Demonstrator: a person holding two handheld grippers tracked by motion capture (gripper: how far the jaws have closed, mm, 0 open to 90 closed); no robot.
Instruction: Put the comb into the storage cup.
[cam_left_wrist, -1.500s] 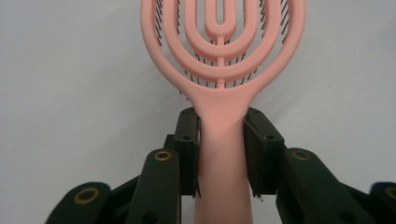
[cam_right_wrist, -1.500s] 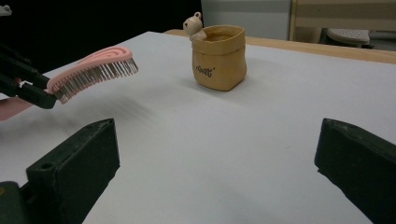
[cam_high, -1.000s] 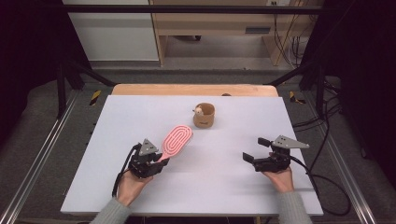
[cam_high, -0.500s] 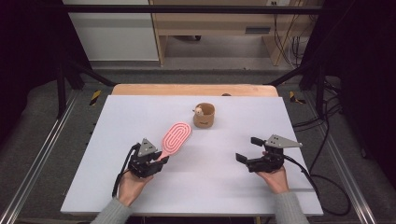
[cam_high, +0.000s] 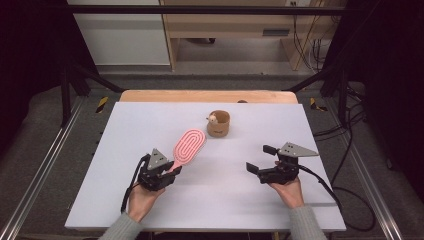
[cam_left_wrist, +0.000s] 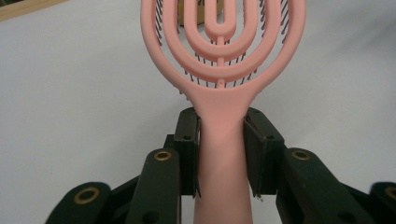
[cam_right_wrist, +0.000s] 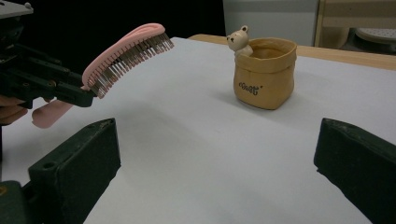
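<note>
Things on the table (cam_high: 125, 150) number two: one pink hairbrush (cam_high: 189, 144), one bear pot (cam_high: 219, 124).

One pink hairbrush (cam_high: 189, 144), one tan bear pot (cam_high: 219, 123), and two tongs on one table (cam_high: 220, 200).

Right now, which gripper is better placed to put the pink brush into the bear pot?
Left. The left gripper is shut on the pink brush handle, head raised toward the bear pot. The right gripper is open, holding nothing.

Even light from above keeps the white table (cam_high: 210, 200) bright with soft shadows; surroundings are dark, near jaws blurred.
</note>
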